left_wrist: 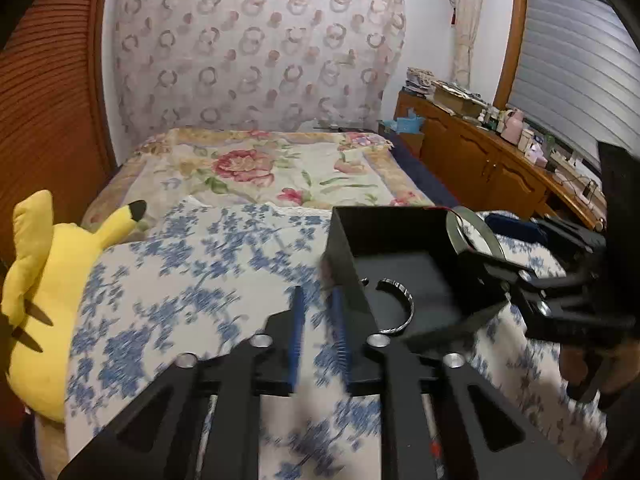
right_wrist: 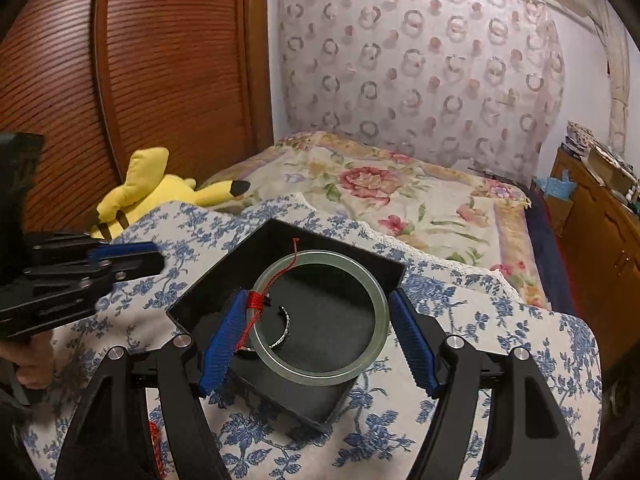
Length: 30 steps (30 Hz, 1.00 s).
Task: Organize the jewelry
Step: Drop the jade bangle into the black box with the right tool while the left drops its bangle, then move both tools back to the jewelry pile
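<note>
**Bangle held over the box**

The right gripper [right_wrist: 316, 336] holds a green bangle [right_wrist: 320, 316] between wide-spread fingers, above the black box [right_wrist: 280, 240] on the bed. Inside lies a silver bracelet [left_wrist: 400, 304]. Beside the box, the left gripper [left_wrist: 318, 336], blurred, seems slightly parted and empty.

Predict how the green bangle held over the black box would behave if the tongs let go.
The green bangle looks rigid and glassy, so probably slippery and breakable. Being round, it may roll unless it drops flat into the black box.
</note>
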Motion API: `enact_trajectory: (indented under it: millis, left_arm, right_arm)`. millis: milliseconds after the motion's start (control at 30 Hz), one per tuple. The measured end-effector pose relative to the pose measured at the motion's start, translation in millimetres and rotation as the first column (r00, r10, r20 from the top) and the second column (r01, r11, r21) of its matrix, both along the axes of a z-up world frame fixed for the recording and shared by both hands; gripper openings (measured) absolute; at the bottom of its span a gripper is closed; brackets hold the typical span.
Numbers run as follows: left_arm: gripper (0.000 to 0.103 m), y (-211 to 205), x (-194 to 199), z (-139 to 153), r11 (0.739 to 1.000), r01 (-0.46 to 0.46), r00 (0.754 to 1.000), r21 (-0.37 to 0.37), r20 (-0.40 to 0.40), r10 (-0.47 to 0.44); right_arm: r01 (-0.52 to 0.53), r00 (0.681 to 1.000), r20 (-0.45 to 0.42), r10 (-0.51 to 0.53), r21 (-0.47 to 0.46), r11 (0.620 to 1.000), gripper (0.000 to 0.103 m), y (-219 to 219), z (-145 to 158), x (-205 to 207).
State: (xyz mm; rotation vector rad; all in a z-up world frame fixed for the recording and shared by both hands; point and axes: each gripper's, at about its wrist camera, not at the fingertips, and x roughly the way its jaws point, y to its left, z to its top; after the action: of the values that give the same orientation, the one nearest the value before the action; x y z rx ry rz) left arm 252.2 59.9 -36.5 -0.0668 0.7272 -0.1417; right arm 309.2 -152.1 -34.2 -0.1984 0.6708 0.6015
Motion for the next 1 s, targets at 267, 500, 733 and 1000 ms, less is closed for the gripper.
enact_trajectory:
  millis: [267, 500, 733, 1000]
  left_arm:
    - [0.037, 12.5, -33.4, -5.9, 1.0, -0.004, 1.0, 0.019, 0.018, 0.003]
    - [0.049, 11.2, -57.7, -11.9, 1.0, 0.021, 1.0, 0.012, 0.023, -0.021]
    - [0.05, 4.6, -71.7, -16.4, 0.999, 0.047, 0.999, 0.015, 0.014, -0.047]
    - [0.05, -4.4, -84.9, -23.1, 0.997, 0.078, 0.997, 0.019, -0.001, -0.078]
  right_arm:
    - [-0.006, 1.0, -0.018, 0.005, -0.065, 0.998, 0.075, 21.6, -11.7, 2.5]
    - [0.002, 0.999, -0.04, -0.007, -0.103, 0.995, 0.075, 26.7, -20.0, 4.4]
    - [0.004, 0.999, -0.049, -0.01, -0.128, 0.992, 0.075, 29.3, -26.6, 5.7]
    - [0.003, 0.999, -0.042, -0.008, -0.103, 0.995, 0.081, 26.1, -19.4, -2.8]
